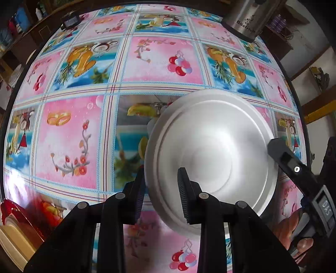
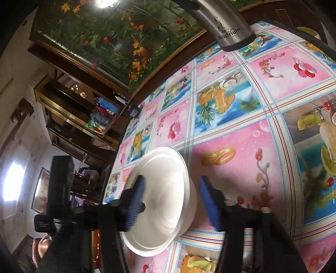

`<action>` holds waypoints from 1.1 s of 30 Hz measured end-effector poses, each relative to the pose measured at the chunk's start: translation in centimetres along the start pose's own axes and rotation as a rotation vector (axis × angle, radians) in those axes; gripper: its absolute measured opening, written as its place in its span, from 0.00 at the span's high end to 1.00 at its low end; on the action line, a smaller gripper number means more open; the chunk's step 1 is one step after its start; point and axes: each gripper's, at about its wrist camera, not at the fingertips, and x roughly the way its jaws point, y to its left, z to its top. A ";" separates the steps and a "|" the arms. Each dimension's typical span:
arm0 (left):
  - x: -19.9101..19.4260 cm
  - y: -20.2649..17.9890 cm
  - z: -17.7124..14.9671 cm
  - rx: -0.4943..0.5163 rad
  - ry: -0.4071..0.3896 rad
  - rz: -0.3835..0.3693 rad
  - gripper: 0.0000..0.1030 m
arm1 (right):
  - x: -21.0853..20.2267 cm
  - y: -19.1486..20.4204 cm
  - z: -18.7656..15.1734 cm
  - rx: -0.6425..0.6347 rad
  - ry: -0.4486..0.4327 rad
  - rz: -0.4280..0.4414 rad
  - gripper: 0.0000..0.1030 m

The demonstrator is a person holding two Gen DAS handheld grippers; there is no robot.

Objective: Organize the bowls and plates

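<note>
A white bowl (image 1: 212,159) is tilted above the patterned tablecloth (image 1: 69,136). My left gripper (image 1: 161,182) straddles its near-left rim, one finger outside and one inside; the fingers stand a little apart and the grip is unclear. In the right wrist view the same bowl (image 2: 166,199) sits between the fingers of my right gripper (image 2: 172,201), which is open wide around its rim, the left finger (image 2: 136,201) inside the bowl and the right finger (image 2: 210,201) outside. The right gripper's finger also shows in the left wrist view (image 1: 294,168) at the bowl's right edge.
A steel flask (image 1: 250,19) stands at the table's far right edge; it also shows in the right wrist view (image 2: 229,29). A red plate (image 1: 19,218) on a cream tray (image 1: 12,241) lies at the near left. Shelves and a framed flower picture (image 2: 109,35) lie beyond the table.
</note>
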 end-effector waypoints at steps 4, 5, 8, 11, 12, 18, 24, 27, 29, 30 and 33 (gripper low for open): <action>0.0 -0.3 0.1 0.011 -0.019 -0.006 0.74 | 0.5 0.3 -0.3 -0.031 0.016 -0.031 0.75; -0.1 -0.2 0.1 0.009 -0.032 -0.001 0.74 | 0.6 0.5 -0.4 -0.043 0.014 -0.041 0.78; -0.6 0.6 -0.1 0.001 -0.065 0.005 0.86 | 0.8 0.6 -0.7 -0.069 0.004 -0.095 0.93; -0.5 1.0 -0.2 -0.007 -0.080 -0.011 0.90 | 0.9 0.1 -0.8 -0.052 0.004 -0.097 0.93; -0.6 1.1 -0.3 -0.005 -0.084 -0.014 0.90 | 0.8 0.1 -0.8 -0.053 0.001 -0.096 0.93; -1.2 1.3 -1.1 -0.005 -0.112 -0.039 0.91 | 0.6 0.5 -1.2 -0.072 -0.018 -0.122 0.94; -2.2 1.1 -2.5 0.004 -0.143 -0.053 0.91 | 0.1 0.4 -2.3 -0.038 -0.021 -0.135 0.94; -2.7 1.4 -3.5 0.007 -0.157 -0.067 0.91 | -0.5 0.7 -3.1 -0.028 -0.021 -0.138 0.94; -3.1 1.6 -4.5 0.010 -0.165 -0.077 0.91 | -1.3 1.0 -3.9 -0.023 -0.036 -0.130 0.94; -3.3 1.7 -5.0 0.012 -0.173 -0.078 0.91 | -1.6 1.3 -4.3 -0.025 -0.041 -0.129 0.94; -4.3 2.0 -6.4 0.014 -0.197 -0.093 0.91 | -2.4 1.8 -5.8 -0.024 -0.043 -0.127 0.94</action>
